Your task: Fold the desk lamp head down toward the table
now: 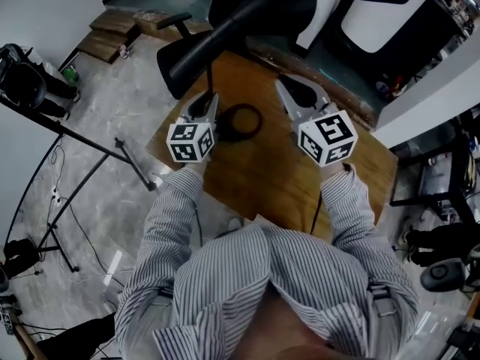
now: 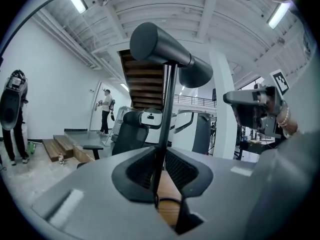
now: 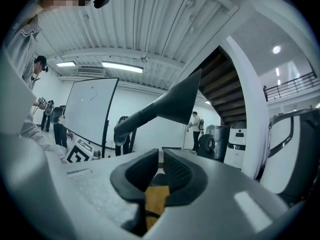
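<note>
A black desk lamp stands on the wooden table (image 1: 270,171). Its long tube head (image 1: 225,28) reaches up and across over the table's far edge; the thin stem (image 1: 211,77) rises beside the ring base (image 1: 241,121). My left gripper (image 1: 208,100) has the stem (image 2: 167,114) between its pads, which press on it low down, under the head (image 2: 165,51). My right gripper (image 1: 289,87) hovers to the right of the base, with its jaws a narrow slit apart and nothing between them (image 3: 161,159). The head (image 3: 160,106) slants above it.
A black office chair (image 1: 176,22) stands past the table's far left corner. A tripod stand (image 1: 97,163) is on the floor at the left. A dark cable (image 1: 319,201) runs over the table's near edge. White machines (image 1: 382,13) fill the back right.
</note>
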The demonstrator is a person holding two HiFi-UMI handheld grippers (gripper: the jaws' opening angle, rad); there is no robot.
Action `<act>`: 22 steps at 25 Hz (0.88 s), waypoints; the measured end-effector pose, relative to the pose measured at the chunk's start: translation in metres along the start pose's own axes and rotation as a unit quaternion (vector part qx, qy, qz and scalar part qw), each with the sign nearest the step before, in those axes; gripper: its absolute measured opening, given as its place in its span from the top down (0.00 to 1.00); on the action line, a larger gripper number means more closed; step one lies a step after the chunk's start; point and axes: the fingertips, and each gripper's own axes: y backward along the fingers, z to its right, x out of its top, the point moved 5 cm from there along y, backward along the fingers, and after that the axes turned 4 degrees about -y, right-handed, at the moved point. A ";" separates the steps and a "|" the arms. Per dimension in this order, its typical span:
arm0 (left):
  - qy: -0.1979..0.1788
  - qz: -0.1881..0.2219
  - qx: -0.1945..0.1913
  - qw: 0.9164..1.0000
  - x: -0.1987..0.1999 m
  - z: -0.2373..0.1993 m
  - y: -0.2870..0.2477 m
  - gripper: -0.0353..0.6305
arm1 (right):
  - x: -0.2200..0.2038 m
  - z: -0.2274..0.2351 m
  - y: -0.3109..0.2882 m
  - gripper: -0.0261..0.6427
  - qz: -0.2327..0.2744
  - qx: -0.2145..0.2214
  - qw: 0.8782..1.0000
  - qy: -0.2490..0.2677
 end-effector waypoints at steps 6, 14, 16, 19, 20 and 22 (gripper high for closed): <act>-0.001 0.002 0.004 1.000 0.000 0.000 0.002 0.85 | 0.038 0.037 -0.008 0.82 0.012 -0.018 0.999 0.040; 0.005 -0.003 -0.004 1.000 -0.002 0.000 0.001 0.85 | 0.079 0.056 -0.013 0.78 0.051 -0.004 0.995 0.089; 0.004 -0.004 -0.003 1.000 0.000 -0.001 0.000 0.85 | 0.082 0.056 -0.016 0.80 0.061 -0.001 0.994 0.095; 0.003 -0.007 -0.001 1.000 -0.001 -0.001 0.001 0.85 | 0.079 0.053 -0.016 0.87 0.068 0.013 0.993 0.097; 0.004 -0.006 0.000 1.000 -0.001 -0.001 0.002 0.85 | 0.079 0.052 -0.017 0.88 0.071 0.017 0.993 0.096; 0.004 -0.006 0.002 1.000 0.000 -0.002 0.002 0.85 | 0.080 0.051 -0.017 0.88 0.074 0.021 0.993 0.089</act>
